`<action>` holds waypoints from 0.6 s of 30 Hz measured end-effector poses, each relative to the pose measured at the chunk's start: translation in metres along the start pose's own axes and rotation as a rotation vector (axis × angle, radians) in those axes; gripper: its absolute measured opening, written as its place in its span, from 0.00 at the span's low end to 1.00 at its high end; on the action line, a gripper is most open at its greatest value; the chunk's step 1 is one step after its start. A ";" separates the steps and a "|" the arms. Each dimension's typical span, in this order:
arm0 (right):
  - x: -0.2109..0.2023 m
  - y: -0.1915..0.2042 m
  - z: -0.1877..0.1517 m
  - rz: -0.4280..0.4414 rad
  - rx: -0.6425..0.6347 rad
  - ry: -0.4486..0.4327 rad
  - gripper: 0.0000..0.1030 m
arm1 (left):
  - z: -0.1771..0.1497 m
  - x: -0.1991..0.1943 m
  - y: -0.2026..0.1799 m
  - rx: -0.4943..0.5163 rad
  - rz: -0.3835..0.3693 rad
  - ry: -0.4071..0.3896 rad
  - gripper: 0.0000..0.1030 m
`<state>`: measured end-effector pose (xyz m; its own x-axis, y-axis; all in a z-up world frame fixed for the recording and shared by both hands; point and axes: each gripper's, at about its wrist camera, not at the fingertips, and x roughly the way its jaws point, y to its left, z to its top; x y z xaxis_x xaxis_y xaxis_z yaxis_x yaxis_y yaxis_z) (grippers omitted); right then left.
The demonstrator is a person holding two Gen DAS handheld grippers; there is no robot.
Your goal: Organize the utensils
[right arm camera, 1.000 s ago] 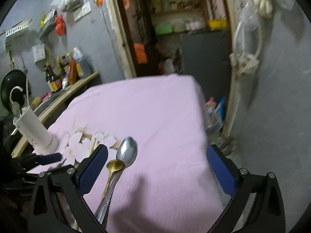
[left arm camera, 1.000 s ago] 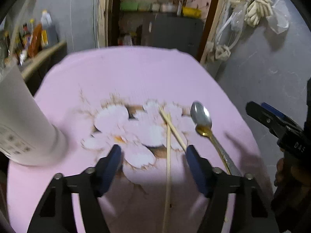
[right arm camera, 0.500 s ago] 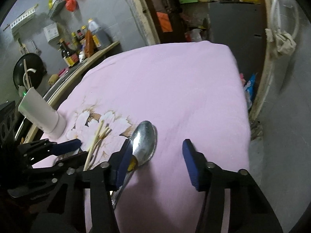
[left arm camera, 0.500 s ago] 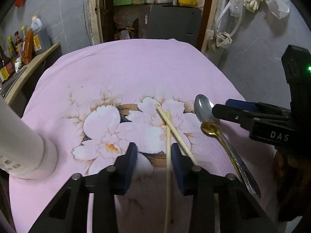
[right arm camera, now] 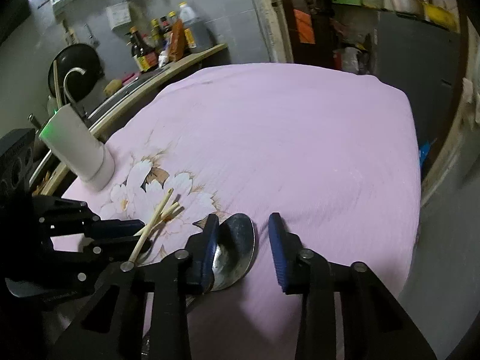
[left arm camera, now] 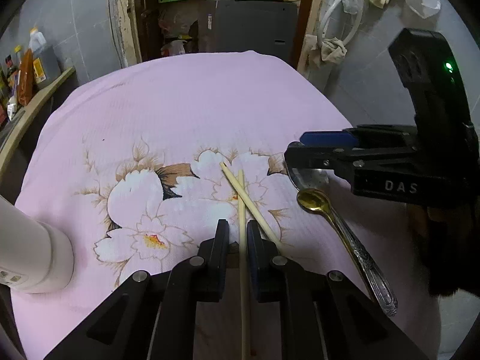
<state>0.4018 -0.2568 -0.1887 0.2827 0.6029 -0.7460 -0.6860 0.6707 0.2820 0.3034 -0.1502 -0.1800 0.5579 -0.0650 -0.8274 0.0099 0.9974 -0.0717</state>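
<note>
Two chopsticks, two spoons and one white holder on the pink tabletop (left arm camera: 186,96).
Left tongs (left arm camera: 238,234) close around one chopstick (left arm camera: 241,207), seemingly not yet pinching; the crossing chopstick (left arm camera: 255,210) lies outside. Right tongs (right arm camera: 243,240), tilted down, close over the large spoon (right arm camera: 237,249); the gold spoon (left arm camera: 313,199) lies beside, the holder (left arm camera: 33,258) far left.

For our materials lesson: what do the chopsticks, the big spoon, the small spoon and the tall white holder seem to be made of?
Chopsticks: pale, matt, square-tipped sticks, probably bamboo or wood.
Big spoon: grey, mirror-like bowl and embossed handle, likely stainless steel.
Small spoon: shiny gold bowl, so gold-coloured metal; plating or brass cannot be told.
Tall white holder: smooth, even, matt white wall, looks like plastic, possibly ceramic.
</note>
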 end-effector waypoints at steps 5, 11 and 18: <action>-0.003 -0.010 0.003 0.056 0.007 0.031 0.20 | 0.000 0.000 0.003 -0.021 -0.019 0.010 0.10; -0.001 -0.013 0.001 0.131 0.011 0.088 0.13 | 0.000 0.000 0.015 -0.110 -0.060 0.019 0.05; -0.002 -0.007 -0.005 0.117 0.033 0.110 0.05 | -0.005 -0.015 0.027 -0.216 -0.065 -0.025 0.05</action>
<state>0.4023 -0.2650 -0.1924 0.1258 0.6276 -0.7683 -0.6868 0.6140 0.3891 0.2911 -0.1221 -0.1725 0.5826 -0.1249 -0.8031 -0.1300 0.9611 -0.2438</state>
